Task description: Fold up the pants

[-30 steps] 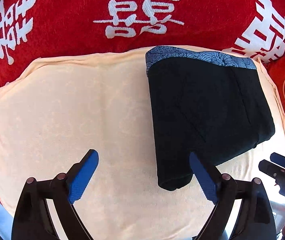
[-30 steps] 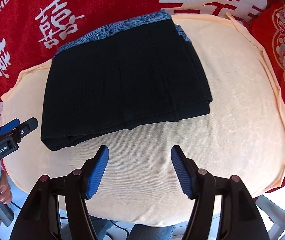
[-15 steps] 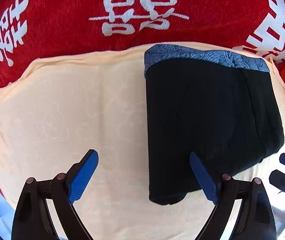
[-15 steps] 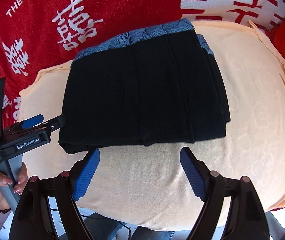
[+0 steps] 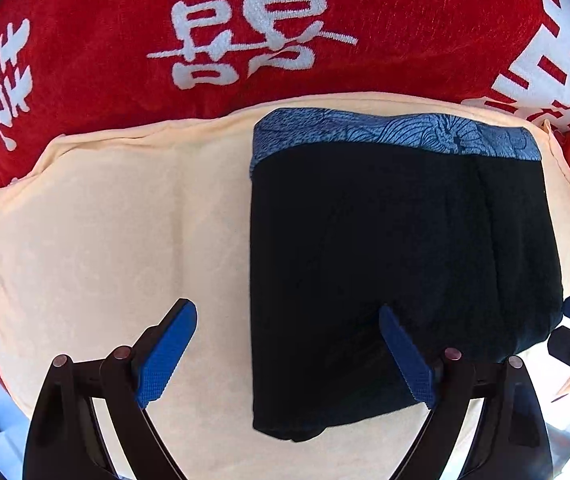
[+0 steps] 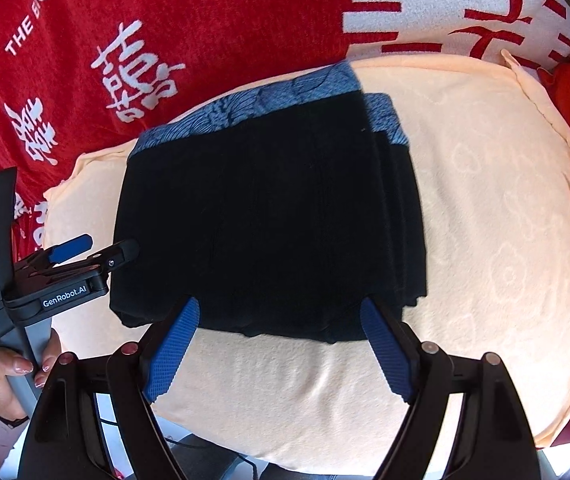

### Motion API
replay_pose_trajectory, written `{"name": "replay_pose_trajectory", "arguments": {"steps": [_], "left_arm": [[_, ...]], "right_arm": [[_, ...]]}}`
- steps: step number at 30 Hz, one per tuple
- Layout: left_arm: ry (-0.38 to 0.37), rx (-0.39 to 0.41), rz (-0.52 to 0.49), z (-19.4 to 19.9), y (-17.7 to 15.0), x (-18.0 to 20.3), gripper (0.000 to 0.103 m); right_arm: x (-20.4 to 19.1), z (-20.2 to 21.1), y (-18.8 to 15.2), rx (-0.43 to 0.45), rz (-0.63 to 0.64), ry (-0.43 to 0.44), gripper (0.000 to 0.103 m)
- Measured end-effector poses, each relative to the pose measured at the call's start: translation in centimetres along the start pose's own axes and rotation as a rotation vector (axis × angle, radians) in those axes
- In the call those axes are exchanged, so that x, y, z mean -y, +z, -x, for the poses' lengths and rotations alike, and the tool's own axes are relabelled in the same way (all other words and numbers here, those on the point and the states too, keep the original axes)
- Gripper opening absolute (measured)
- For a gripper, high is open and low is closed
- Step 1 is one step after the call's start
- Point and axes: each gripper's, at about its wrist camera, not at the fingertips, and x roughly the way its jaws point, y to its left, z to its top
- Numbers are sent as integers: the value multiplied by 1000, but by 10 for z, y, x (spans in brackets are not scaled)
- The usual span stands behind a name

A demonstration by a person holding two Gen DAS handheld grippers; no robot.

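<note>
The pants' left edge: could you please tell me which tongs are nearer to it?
Left. The left tongs straddle that edge of the pants, one finger over the cushion; the right tongs hover at the near edge.

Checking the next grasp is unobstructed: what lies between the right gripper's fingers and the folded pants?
Nothing. In the right wrist view only bare cream cushion separates the open right gripper from the black pants.

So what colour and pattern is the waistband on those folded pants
The waistband is blue with a dark, wavy line print, against the black pants. It shows best in the left wrist view.
</note>
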Motion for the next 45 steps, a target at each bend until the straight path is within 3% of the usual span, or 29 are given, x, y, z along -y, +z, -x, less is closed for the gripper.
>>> {"name": "replay_pose_trajectory", "arguments": {"steps": [12, 16, 21, 33, 35, 36, 40, 44, 45], "left_arm": [[-166, -46, 114, -22, 19, -24, 93], [-216, -9, 103, -23, 29, -36, 93], [-331, -60, 95, -40, 36, -52, 93], [-515, -57, 66, -72, 49, -45, 93], [-541, -64, 71, -77, 49, -43, 98], [-535, -70, 75, -80, 49, -43, 102], [-573, -88, 122, -91, 45, -41, 103], [-548, -75, 141, -86, 42, -42, 102], [-547, -65, 144, -83, 41, -40, 94]], "right_arm": [[59, 1, 16, 21, -73, 11, 86], [87, -7, 27, 19, -115, 101, 100], [107, -19, 38, -3, -118, 187, 100], [110, -64, 60, -86, -73, 423, 100], [111, -72, 62, -104, -67, 474, 100], [112, -74, 62, -107, -60, 501, 101], [114, -82, 67, -127, -66, 602, 102], [112, -86, 72, -145, -127, 588, 100], [112, -85, 73, -129, -109, 573, 93]]}}
